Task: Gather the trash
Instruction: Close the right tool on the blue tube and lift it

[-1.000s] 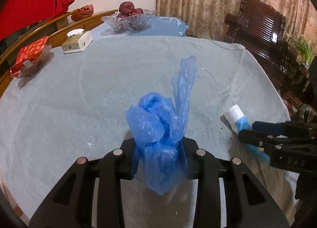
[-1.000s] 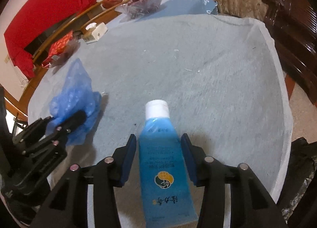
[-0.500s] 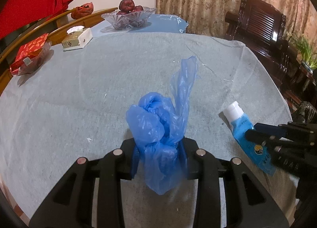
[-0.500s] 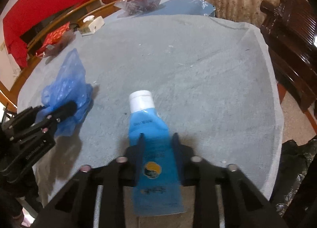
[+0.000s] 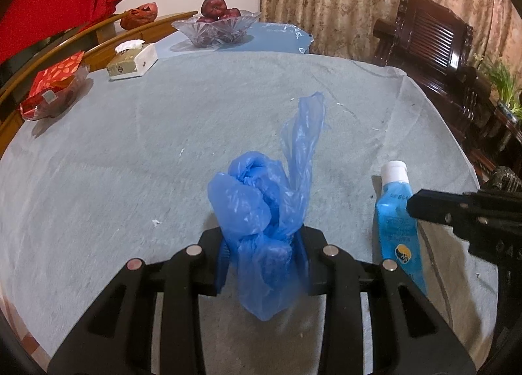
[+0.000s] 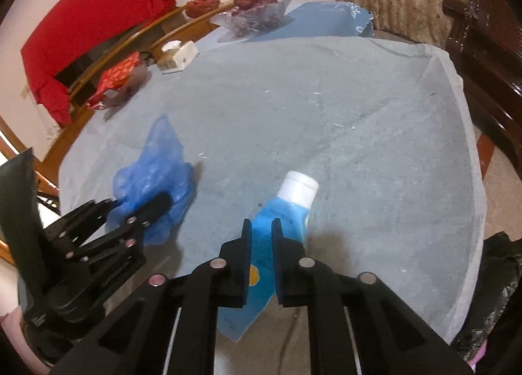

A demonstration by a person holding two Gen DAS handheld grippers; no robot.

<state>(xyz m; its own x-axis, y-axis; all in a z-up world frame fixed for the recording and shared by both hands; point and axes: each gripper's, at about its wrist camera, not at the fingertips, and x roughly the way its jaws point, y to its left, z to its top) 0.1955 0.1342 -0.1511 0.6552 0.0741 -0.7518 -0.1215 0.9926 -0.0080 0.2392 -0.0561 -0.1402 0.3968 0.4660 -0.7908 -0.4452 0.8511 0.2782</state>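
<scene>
Clamping a crumpled blue plastic bag [image 5: 261,221] between its two black fingers, the left gripper [image 5: 262,254] holds the bundle above the grey-blue cloth of a round table [image 5: 163,146]; the bag bulges forward past the fingertips, hangs down behind them, and sends one twisted tail straight up ahead of the claw. Just to the right of that claw, the right gripper [image 6: 261,238] is pinched narrow on a blue tube with a white cap [image 6: 287,212], its fingers squeezing the tube's flat body partway along (whether the tube is lifted or resting on the cloth cannot be told). The capped end points forward and slightly right beyond the fingertips, while the crimped tail runs back beneath the claw. From the right wrist camera, the left gripper and its bag sit to the left of the tube and near it, not touching. Far ahead of both claws, at the table's opposite edge, stand a glass bowl of dark red fruit [image 5: 217,27], a tissue box [image 5: 132,60] and a dish of red-wrapped sweets [image 5: 53,86]. A dark wooden chair [image 5: 434,42] stands off to the right before patterned curtains [image 5: 342,0].
</scene>
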